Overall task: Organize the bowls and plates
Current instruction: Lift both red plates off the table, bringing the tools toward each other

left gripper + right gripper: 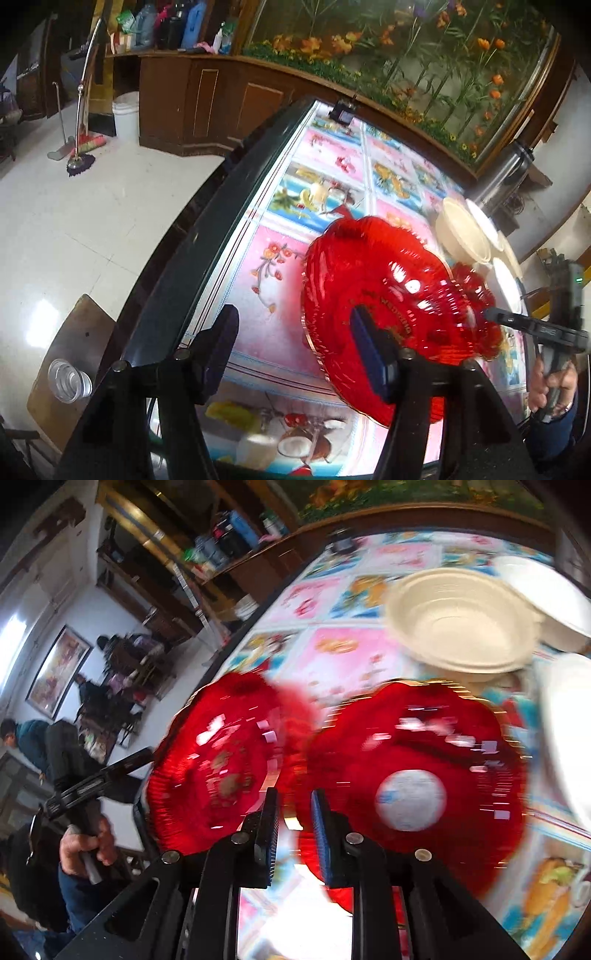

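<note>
Across the flowery tablecloth point(343, 653), two red plates point(218, 764) point(417, 775) side by side at centre frame, gold "WEDDING" lettering on one, cream bowl point(458, 620) upper right, left gripper point(295, 350) spread wide and empty, right gripper point(295, 834) narrowly parted, pinching nothing visible.

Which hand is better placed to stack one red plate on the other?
Right, probably: the right gripper has jaws narrow at the rim of the right-hand red plate; the left gripper has jaws wide open, gripping nothing.

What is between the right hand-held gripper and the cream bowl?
A red plate lies right in front of the right hand-held gripper, between it and the cream bowl.
</note>
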